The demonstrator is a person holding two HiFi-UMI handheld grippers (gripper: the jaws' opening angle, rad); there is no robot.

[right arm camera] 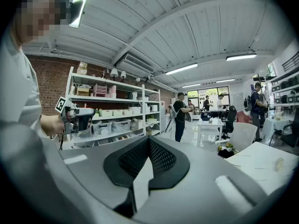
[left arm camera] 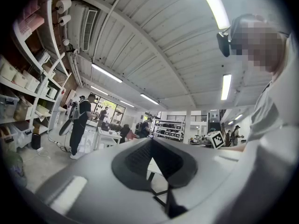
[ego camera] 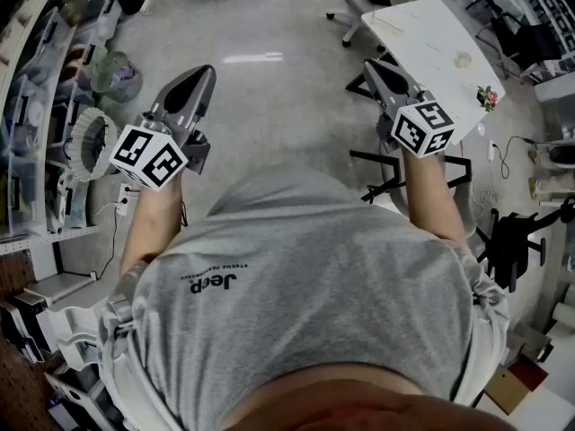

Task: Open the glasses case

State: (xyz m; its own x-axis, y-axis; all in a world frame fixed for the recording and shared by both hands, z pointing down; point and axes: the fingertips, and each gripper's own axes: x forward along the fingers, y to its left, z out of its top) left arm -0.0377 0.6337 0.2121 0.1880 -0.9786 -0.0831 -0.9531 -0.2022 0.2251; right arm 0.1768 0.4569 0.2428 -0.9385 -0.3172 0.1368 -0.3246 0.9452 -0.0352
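**Head view found no glasses case in sight**

The person stood over a pale floor [ego camera: 269, 25], a grey shirt [ego camera: 314, 277] filling the lower frame. The left gripper [ego camera: 201, 73] and the right gripper [ego camera: 372, 65] were held out ahead, roughly level and well apart. In each gripper view the two jaws met at their tips with nothing between them, so both tools were closed and carried nothing.

The glasses case showed in none of the three views. A white table [ego camera: 431, 34] stood ahead and to the right, just beyond the right gripper. A few small things lay on it, too small to name, and none could be read as a case. Shelving [ego camera: 36, 124] lined the left side.

Judged from the task alone, a glasses case would likely be light, with a stiff shell, a smooth and perhaps slippery skin, and a hinge along one long side. It should stand a firm pinch, but so light a thing would probably slide or lift whole if only the lid were pulled. The sensible hold seemed to be one gripper pinning the lower half and the other catching the lid's lip on the side opposite the hinge. None of that had begun, and the case had first to be found.
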